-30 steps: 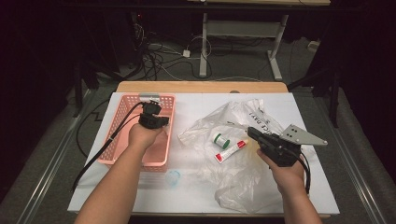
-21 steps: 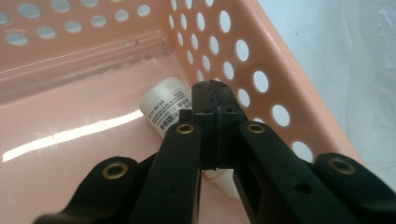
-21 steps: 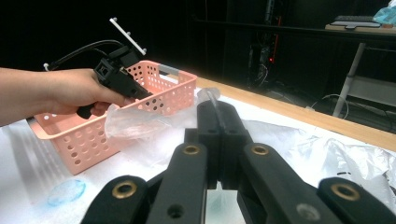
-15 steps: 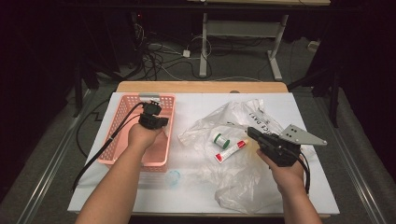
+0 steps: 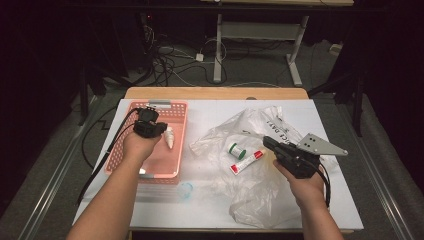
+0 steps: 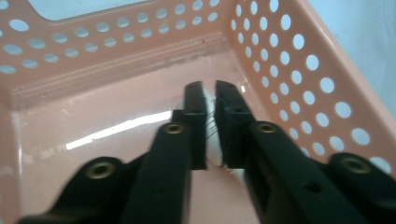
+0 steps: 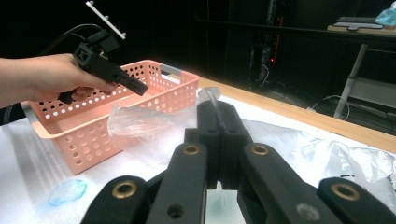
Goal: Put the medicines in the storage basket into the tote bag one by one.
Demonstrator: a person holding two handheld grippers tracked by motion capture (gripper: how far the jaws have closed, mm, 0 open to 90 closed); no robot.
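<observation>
My left gripper (image 5: 159, 130) is inside the pink perforated basket (image 5: 180, 150), near its right wall. A small white bottle (image 5: 169, 138) fills the narrow gap between its jaws (image 6: 211, 135), so it is shut on that bottle. My right gripper (image 5: 269, 143) hovers over the crumpled clear plastic bag (image 5: 260, 190). Its jaws are pressed together, and a sliver of clear film sticks out at the tips (image 7: 209, 95). A green-capped white pot (image 5: 236, 150) and a red-and-white tube (image 5: 246, 161) lie on the bag just left of it.
A round bluish clear lid (image 5: 186, 190) lies on the white table cover (image 5: 215, 112) near the basket's front corner. The wooden table edge (image 5: 215, 93) runs along the back, with cables and desk legs on the dark floor beyond.
My left hand and gripper have shifted a little to the left in the basket, and the white bottle now shows beside them. The right gripper and bag look unmoved.
</observation>
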